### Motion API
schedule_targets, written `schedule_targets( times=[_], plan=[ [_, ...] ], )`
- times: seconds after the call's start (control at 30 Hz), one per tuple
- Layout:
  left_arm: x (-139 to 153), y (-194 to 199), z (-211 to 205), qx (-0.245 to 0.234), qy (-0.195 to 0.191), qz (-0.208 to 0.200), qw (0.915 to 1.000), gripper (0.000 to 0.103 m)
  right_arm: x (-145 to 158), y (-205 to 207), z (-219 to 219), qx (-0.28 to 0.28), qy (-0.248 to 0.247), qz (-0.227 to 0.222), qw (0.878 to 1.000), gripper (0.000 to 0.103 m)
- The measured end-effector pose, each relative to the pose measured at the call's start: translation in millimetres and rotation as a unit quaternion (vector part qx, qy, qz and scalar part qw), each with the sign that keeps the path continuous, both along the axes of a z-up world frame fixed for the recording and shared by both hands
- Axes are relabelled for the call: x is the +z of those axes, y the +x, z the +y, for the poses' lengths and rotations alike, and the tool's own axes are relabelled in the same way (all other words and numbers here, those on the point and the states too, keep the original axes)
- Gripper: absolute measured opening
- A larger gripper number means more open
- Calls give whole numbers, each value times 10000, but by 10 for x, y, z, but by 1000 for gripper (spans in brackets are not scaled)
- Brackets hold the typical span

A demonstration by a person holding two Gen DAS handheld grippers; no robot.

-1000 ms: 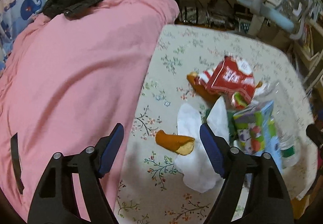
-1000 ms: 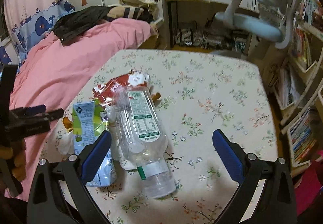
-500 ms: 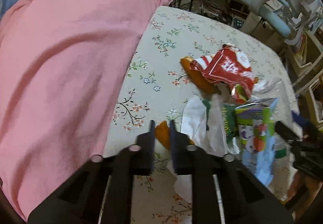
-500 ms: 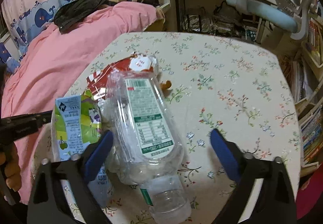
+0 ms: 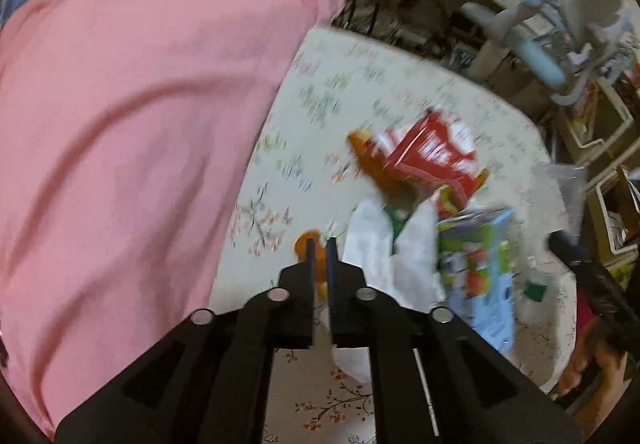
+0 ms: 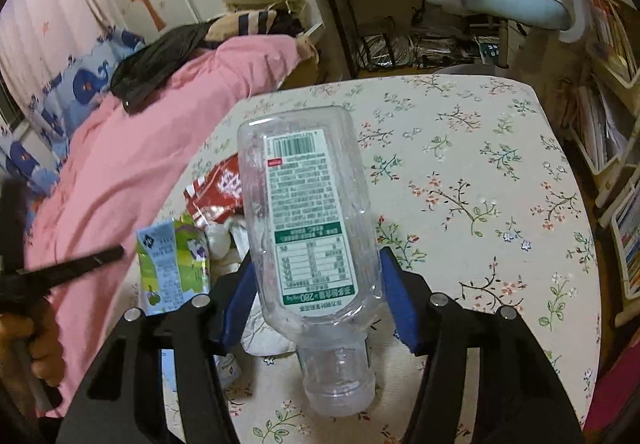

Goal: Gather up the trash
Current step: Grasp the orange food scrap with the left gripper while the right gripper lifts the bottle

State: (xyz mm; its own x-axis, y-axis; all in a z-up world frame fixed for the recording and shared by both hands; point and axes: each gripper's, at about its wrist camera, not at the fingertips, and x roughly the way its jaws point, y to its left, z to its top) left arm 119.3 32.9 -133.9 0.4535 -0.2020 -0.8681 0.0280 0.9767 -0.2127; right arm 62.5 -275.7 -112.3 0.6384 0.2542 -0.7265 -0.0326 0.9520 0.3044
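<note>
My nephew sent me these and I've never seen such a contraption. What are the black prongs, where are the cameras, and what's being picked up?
There is no robot here. A person holds a two-finger gripper in each hand, and each one carries a wide-angle camera looking forward along its fingers.

One picture comes from the left gripper. Its jaws have just been closing and now pinch a small orange scrap.

The other comes from the right gripper. Its jaws have just been closing around a clear plastic bottle and seem to grip it.

On the flowered tablecloth lie more trash: a red wrapper, a juice carton and white tissue. A pink blanket lies beside the table.
</note>
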Motion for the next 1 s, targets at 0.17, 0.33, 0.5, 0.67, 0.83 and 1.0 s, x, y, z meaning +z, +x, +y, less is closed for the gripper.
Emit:
schedule_targets(
  times=[0.17,0.33,0.5,0.67,0.83,1.0],
  plan=[
    [-195,40,-42,62,81,119,9999,32,6,23,-16,-12,82,-3,10000,58],
    [-323,49,-106,-11,100,144,9998,24,41,-11,-54,-9,141,-81,9999,58],
    [-124,-23,-51,81,-66,-213,9997,13,70,-48,-149,-70,482,-155,9987,58],
    [164,-165,61,218,-282,-760,9965,12,113,-199,-177,-6,815,-228,9964,58],
    [461,-465,47,86,-442,-1322,9902,12,315,-508,-97,212,1007,-501,9934,58],
    [772,-957,-72,-219,-402,-1969,9793,12,394,-1022,115,365,1177,-859,9887,58]
  ],
)
